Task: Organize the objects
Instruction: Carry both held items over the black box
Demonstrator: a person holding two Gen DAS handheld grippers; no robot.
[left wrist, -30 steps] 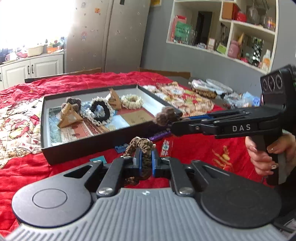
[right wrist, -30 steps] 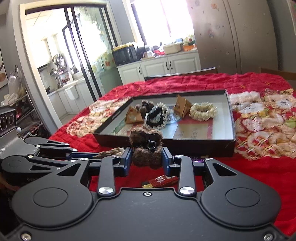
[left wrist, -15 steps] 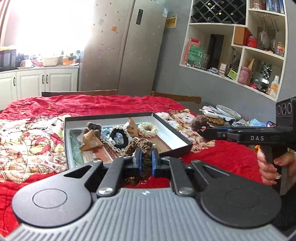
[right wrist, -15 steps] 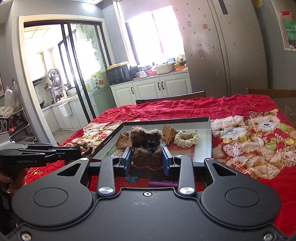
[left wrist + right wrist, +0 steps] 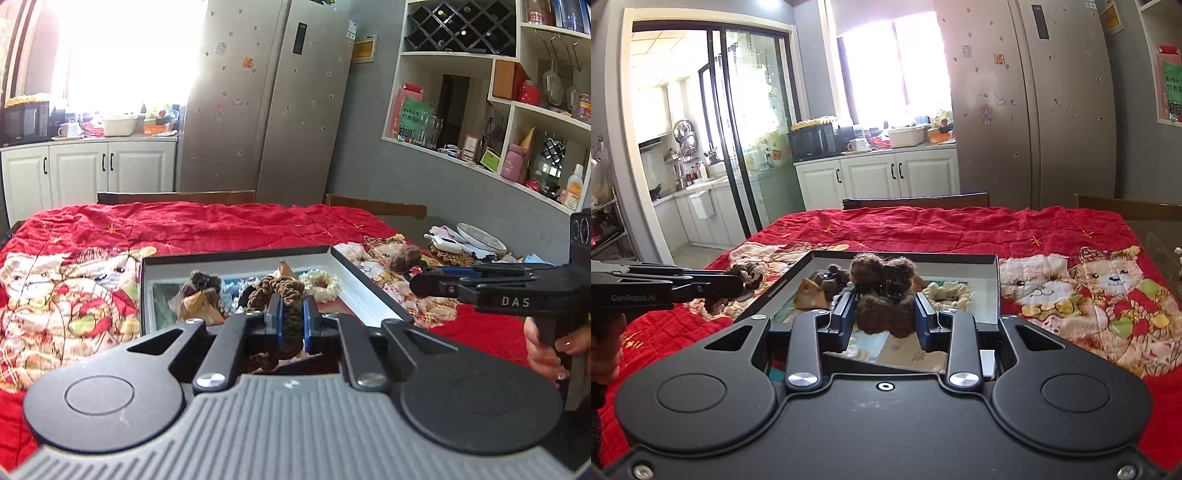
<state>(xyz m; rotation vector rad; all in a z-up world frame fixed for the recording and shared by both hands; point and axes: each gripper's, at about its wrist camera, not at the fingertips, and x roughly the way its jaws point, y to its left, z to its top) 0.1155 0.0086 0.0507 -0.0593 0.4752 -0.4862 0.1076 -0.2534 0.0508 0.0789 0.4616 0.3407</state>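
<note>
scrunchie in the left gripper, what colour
Brown, a knitted braided scrunchie, clearest in the left wrist view.

The shallow black tray (image 5: 991, 288) is crowded along its far half with hair ties and clips (brown, cream, dark), while its near floor (image 5: 908, 350) lies bare. The red cloth (image 5: 221, 225) beyond the tray is open. Clutter (image 5: 465, 240) crowds the table's right edge.

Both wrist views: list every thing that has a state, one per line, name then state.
left gripper: shut on braided brown scrunchie
right gripper: shut on fuzzy brown hair clip
black tray: open, lidless, holding hair accessories
cream scrunchie: lying flat in tray
refrigerator: doors closed
</note>
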